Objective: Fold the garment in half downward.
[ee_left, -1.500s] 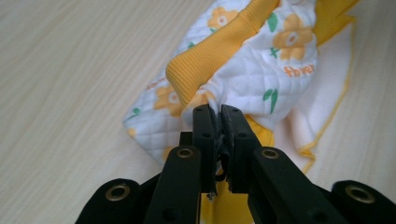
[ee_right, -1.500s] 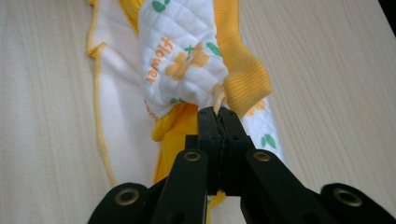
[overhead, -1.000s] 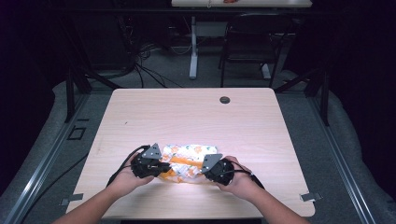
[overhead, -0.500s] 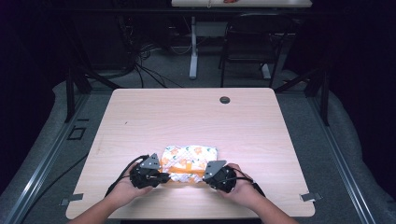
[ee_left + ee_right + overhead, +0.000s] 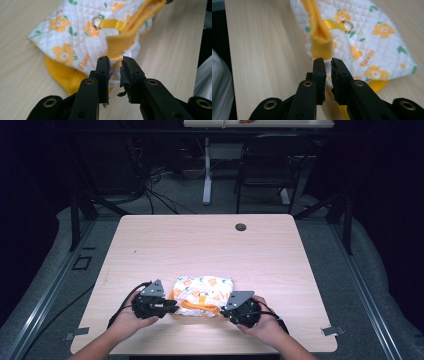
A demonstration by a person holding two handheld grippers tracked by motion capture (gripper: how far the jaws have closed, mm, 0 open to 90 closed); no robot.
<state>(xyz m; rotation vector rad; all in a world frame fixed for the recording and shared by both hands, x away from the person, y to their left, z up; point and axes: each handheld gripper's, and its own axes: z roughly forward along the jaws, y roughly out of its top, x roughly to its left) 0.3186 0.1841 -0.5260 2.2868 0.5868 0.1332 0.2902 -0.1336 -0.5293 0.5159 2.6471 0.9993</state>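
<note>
Now, left gripper (image 5: 170, 306): black jaws stand a narrow gap apart, having just been opening; nothing is pinched, and the yellow fabric strip (image 5: 125, 37) hangs loose just beyond the tips. Pad lining on one jaw looks frayed. Right gripper (image 5: 223, 311): same state, jaws parted by a slim gap after opening just now, with the strip's other folded end (image 5: 321, 47) just beyond the tips; whether it touches them I cannot tell. Between the two grippers lies the quilted cloth bundle (image 5: 202, 292): white diamond-stitched cotton printed with orange flowers and green leaves, plain yellow lining showing at its near edge. A yellow ribbon loop carries a small metal ring (image 5: 98, 21). The bundle rests on the near middle of the pale wood-grain table (image 5: 190, 245).
</note>
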